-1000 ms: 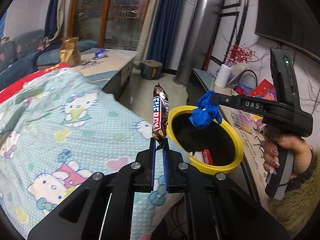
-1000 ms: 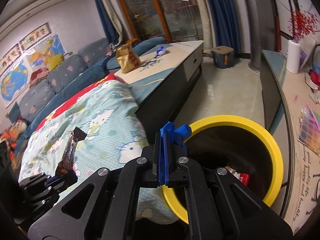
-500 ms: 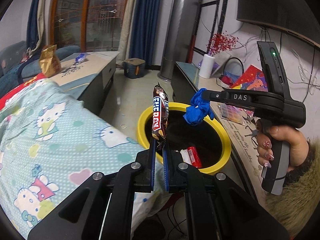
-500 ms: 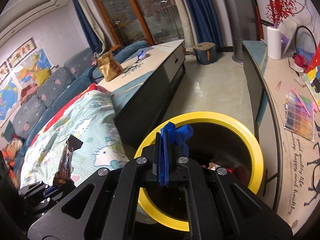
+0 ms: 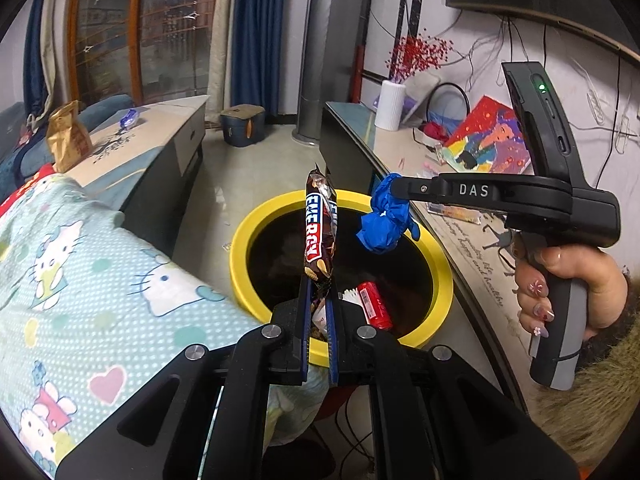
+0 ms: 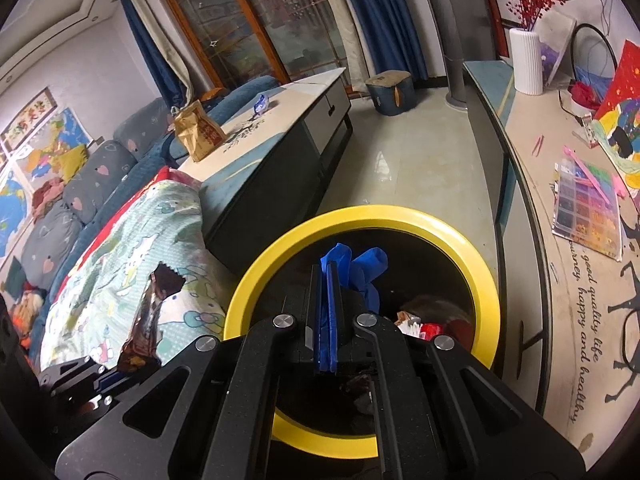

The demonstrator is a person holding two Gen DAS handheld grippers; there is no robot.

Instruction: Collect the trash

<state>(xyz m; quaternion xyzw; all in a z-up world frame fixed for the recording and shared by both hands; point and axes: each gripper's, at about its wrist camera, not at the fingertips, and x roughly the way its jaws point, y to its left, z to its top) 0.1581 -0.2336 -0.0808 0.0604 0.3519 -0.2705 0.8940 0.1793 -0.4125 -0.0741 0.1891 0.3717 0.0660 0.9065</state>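
Nearby, a blanket (image 5: 100, 264) borders the yellow-rimmed bin (image 5: 442, 276); a cabinet (image 6: 280, 152) stands beyond.

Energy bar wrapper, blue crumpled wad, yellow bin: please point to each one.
Energy bar wrapper (image 5: 319, 229), left wrist view, on its printed middle.
Blue crumpled wad (image 5: 383, 224), left wrist view, on its centre.
Yellow bin (image 6: 486, 276), right wrist view, on its rim.

We can't see the bin (image 6: 362, 216) floor under our right gripper (image 6: 326, 280). Trash (image 5: 372, 300) inside is half hidden, labels unreadable.
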